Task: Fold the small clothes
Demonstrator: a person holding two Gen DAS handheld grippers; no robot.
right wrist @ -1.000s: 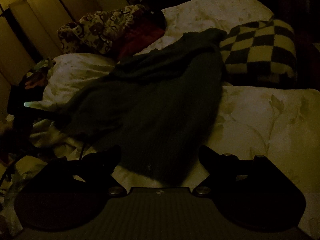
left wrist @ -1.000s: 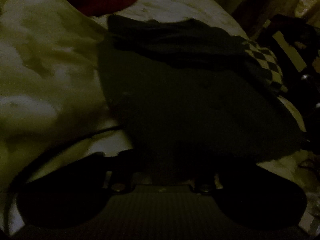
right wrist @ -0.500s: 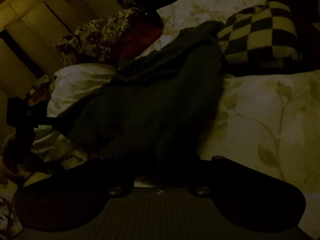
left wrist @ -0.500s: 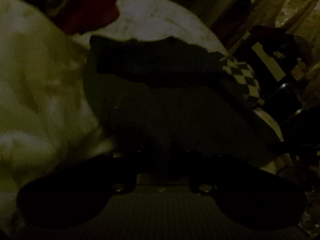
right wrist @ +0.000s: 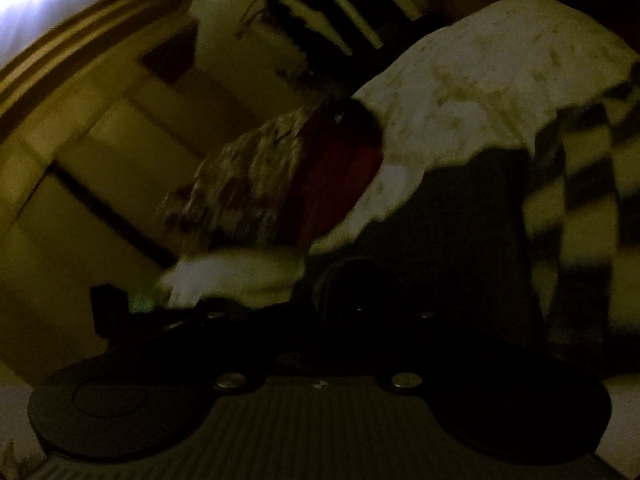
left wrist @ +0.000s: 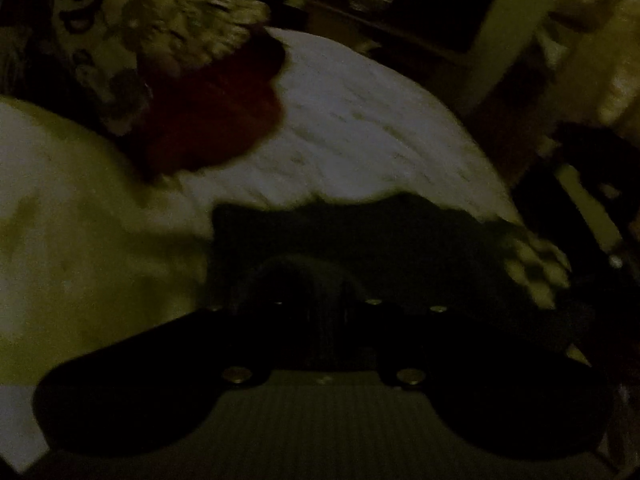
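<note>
The dark garment (left wrist: 360, 236) lies on the pale floral bedding (left wrist: 360, 128), its near edge lifted — both tongs pinch it. The left gripper (left wrist: 324, 312) is clenched on the cloth. The right gripper (right wrist: 340, 312) has just been closing and, as far as the dim view lets me judge, grasps the same garment beside a checkered cushion (right wrist: 580, 184).

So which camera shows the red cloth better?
The left wrist view. There the red cloth is large and mostly uncovered, lying on the white bedding below a patterned cloth. In the right wrist view it is a narrower, blurred strip, wedged between that patterned cloth and the bedding.
</note>
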